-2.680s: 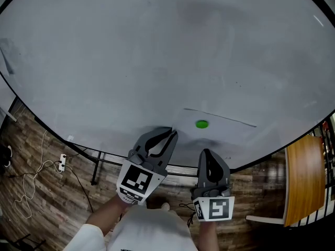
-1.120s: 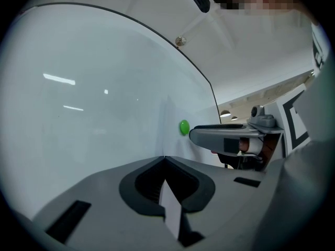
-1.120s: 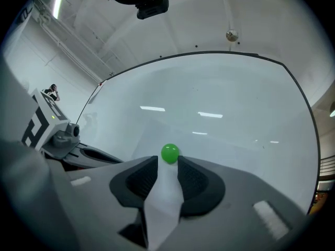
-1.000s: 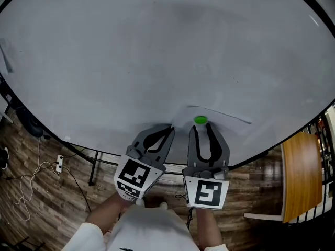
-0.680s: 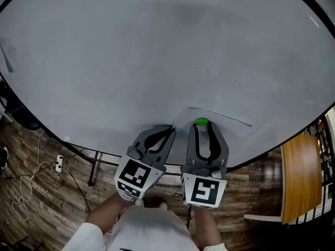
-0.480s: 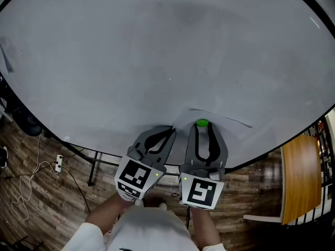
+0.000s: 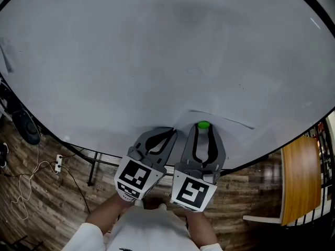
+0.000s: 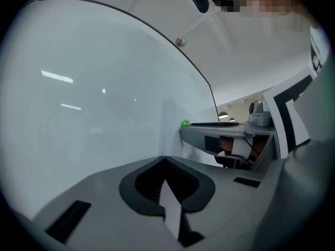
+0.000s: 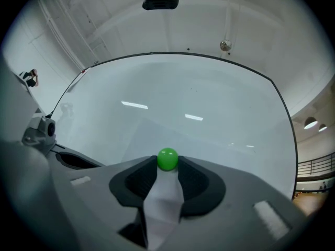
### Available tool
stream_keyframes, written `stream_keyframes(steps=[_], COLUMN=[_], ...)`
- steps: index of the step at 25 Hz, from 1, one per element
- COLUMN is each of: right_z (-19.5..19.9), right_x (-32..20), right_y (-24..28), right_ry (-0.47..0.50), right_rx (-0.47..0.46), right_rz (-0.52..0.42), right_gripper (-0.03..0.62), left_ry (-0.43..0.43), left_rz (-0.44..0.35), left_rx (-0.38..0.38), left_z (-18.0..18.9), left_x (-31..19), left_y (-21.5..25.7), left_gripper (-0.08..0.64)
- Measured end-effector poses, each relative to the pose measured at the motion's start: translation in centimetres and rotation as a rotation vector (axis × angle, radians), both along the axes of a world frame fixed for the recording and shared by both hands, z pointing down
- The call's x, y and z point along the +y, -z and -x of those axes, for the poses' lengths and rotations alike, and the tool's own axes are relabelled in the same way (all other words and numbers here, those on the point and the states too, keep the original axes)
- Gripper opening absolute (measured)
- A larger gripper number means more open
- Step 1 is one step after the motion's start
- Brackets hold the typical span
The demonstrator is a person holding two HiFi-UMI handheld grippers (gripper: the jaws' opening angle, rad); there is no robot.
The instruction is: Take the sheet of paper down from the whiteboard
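- Head view: the sheet of paper (image 7: 230, 132) lies flat on the whiteboard (image 7: 157, 61), low and to the right. A green magnet (image 7: 203, 125) pins it near its upper edge.
- The right gripper (image 7: 203, 128) reaches up so its jaws sit either side of the magnet. The left gripper (image 7: 168, 134) is just beside it, with its tips at the sheet's left edge.
- No tray, bin or other container shows in this view, only the board and wood floor below.
- Left gripper view: the jaws are closed to a point, with a thin white strip of the sheet (image 8: 170, 213) caught between them. The magnet (image 8: 185, 123) shows just past the right gripper's jaw tip.
- Right gripper view: the jaws are nipped onto the magnet (image 9: 167, 159) by their very tips. The sheet (image 9: 209, 143) is visible behind, against the board.
- Step in hand, as I read it: lift the magnet off while the left side holds the paper.
- To do it well, draw the magnet straight away from the board rather than sliding it, since dragging could crease or tear the sheet.
- The ball is round and held only at the tips, so it may squirt out; a firm squeeze should come before the pull.
- The left pinch should hold firm so the freed sheet does not drop.
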State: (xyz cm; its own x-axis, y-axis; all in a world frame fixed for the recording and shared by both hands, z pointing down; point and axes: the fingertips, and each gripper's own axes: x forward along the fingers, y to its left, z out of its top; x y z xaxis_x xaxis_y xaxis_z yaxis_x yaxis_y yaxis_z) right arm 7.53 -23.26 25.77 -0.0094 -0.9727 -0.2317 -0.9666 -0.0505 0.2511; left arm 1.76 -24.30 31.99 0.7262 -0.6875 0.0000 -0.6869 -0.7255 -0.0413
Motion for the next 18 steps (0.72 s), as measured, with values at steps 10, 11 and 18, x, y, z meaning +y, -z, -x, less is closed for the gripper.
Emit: stream_keyframes(steps=[10,11,18], right_z=[0.11,0.08,-0.31], right_x=[0.17,0.17,0.8], right_y=[0.15,0.08,-0.13], right_ry=[0.051,0.061,0.118], right_rx=[-0.033,-0.042,-0.104], right_rz=[-0.014,-0.015,-0.029], right_gripper=[0.129,0.129,0.127], left_ry=[-0.009,-0.011,-0.015], left_rz=[-0.011,-0.01,-0.004], left_rx=[0.006,0.006,0.018], left_z=[0.05,0.06,0.07], left_x=[0.04,0.03,0.17], left_y=[0.59,0.57,0.63], left_gripper=[0.005,0.005,0.005])
